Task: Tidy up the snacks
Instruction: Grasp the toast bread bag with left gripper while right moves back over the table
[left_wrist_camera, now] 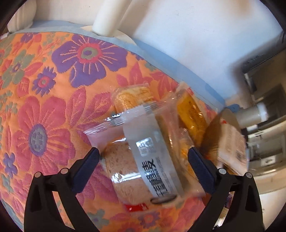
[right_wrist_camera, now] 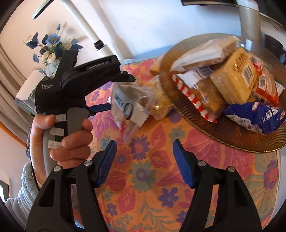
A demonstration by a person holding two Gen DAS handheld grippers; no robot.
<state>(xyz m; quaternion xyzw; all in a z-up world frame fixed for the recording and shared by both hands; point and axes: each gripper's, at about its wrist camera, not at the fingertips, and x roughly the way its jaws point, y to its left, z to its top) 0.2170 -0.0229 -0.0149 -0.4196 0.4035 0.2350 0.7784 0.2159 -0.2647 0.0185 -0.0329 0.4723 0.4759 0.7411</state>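
Note:
My left gripper (left_wrist_camera: 143,158) is shut on a clear-wrapped bread snack (left_wrist_camera: 141,160) and holds it above the floral tablecloth (left_wrist_camera: 44,89), next to the gold plate (left_wrist_camera: 225,121). In the right wrist view the same snack (right_wrist_camera: 128,107) hangs from the left gripper's blue fingers (right_wrist_camera: 100,108), just left of the gold plate (right_wrist_camera: 232,135). That plate holds several wrapped snacks, among them a yellow cake pack (right_wrist_camera: 236,78) and a blue bag (right_wrist_camera: 255,116). More wrapped snacks (left_wrist_camera: 132,98) lie on the cloth behind. My right gripper (right_wrist_camera: 144,160) is open and empty over the cloth.
A person's hand (right_wrist_camera: 71,142) grips the left tool. A vase of blue flowers (right_wrist_camera: 51,46) stands at the table's far left. White poles (left_wrist_camera: 109,16) rise behind the table. The table edge runs along the blue cloth border (left_wrist_camera: 178,66).

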